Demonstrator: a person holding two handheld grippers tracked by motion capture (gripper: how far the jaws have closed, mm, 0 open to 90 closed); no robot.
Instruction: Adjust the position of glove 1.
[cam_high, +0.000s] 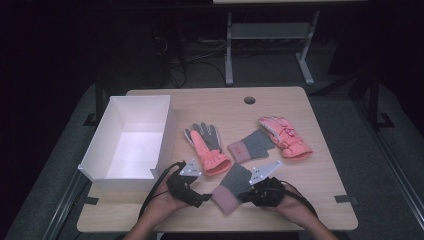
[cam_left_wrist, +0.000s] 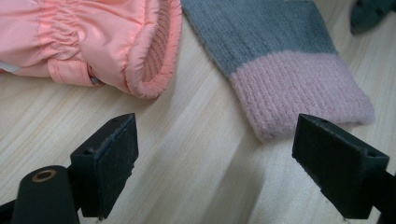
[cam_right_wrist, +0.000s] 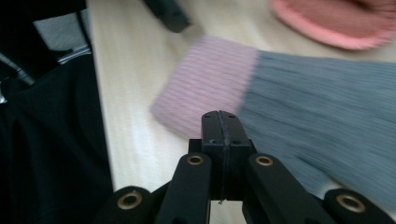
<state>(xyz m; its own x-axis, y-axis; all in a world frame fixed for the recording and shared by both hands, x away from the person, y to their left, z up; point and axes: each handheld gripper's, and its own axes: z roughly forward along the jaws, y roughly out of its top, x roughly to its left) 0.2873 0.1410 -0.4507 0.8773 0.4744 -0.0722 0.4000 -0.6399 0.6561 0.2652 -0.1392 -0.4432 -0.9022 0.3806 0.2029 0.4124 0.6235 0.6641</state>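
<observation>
Two grippers flank knit glove (cam_high: 231, 186): left gripper (cam_high: 202, 198) spread, right gripper (cam_high: 245, 196) pressed together.

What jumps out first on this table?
The bright pink gloves lying mid-table, with grey knit gloves beside them, one by the near edge. A white open box stands at the left. Two hand-held grippers sit nearby: the left gripper open, the right gripper shut.

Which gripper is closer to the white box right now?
Left. The left gripper sits just off the white box's near right corner, jaws open. The right gripper is farther right, beyond the grey and pink knit glove, jaws shut at that glove's edge.
</observation>
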